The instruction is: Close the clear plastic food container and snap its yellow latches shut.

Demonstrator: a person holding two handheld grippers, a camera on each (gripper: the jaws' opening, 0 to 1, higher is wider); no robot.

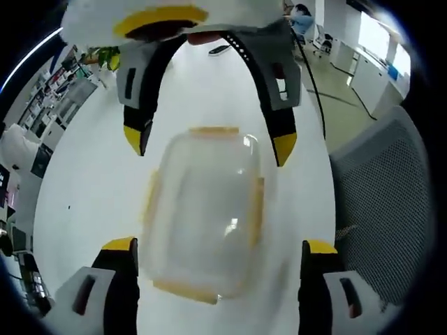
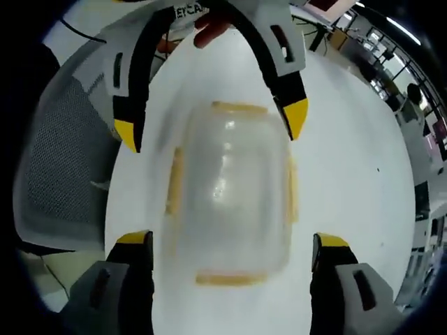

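Clear container (image 1: 204, 213) with yellow latches (image 1: 213, 131) lies on white table (image 1: 91, 188), between both grippers. Left gripper (image 1: 220, 252) spread wide, grasping nothing; right gripper (image 2: 234, 250) likewise, facing it. Mesh chair (image 1: 387, 209) stands just beside the table edge. Nothing obstructs the container.

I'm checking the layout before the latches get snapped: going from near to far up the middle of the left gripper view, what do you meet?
Left gripper, its jaws wide apart → clear container with yellow latches on the white table → right gripper, pointing back at the camera, jaws apart.
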